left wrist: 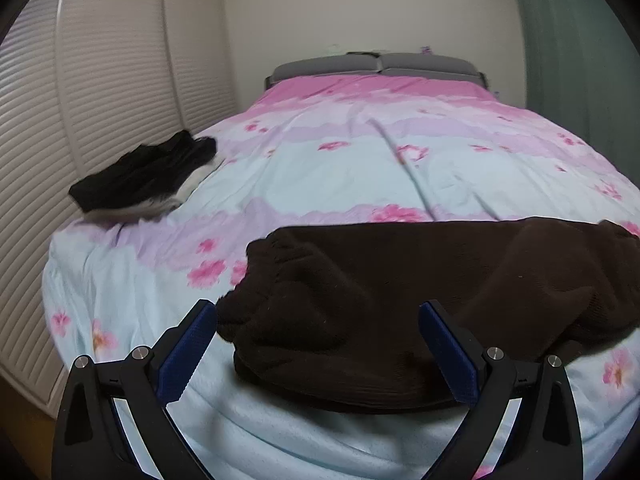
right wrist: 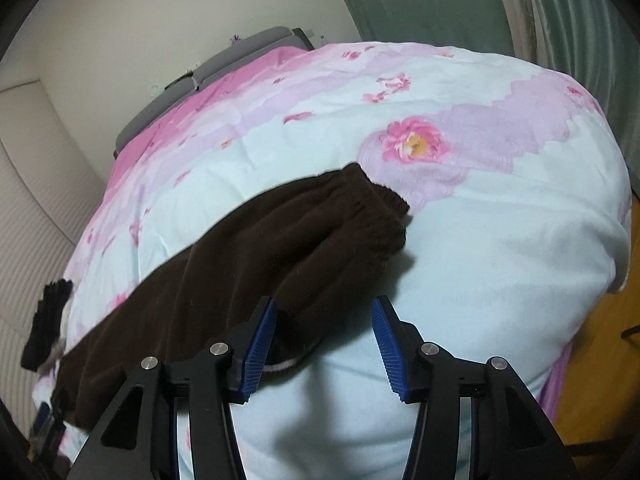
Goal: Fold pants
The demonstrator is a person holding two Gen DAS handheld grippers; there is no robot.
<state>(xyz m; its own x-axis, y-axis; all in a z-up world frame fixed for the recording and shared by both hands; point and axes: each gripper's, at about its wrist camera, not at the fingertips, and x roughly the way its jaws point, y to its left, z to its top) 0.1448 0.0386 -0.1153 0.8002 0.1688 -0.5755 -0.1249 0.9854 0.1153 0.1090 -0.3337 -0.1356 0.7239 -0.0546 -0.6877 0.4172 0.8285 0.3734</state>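
Dark brown fleece pants (left wrist: 384, 304) lie crosswise on the floral bedspread (left wrist: 360, 168), bunched and creased. My left gripper (left wrist: 318, 320) is open, its blue pads straddling the near left end of the pants just above the fabric. In the right wrist view the pants (right wrist: 248, 248) run from the elastic waistband at centre down to the lower left. My right gripper (right wrist: 324, 316) is open over the near edge of the pants, holding nothing.
A folded black and white garment (left wrist: 144, 172) lies at the bed's left edge, also seen in the right wrist view (right wrist: 46, 328). White louvred closet doors (left wrist: 80, 100) stand left of the bed. A grey headboard (left wrist: 376, 64) is at the far end. Wooden floor (right wrist: 600, 360) is at right.
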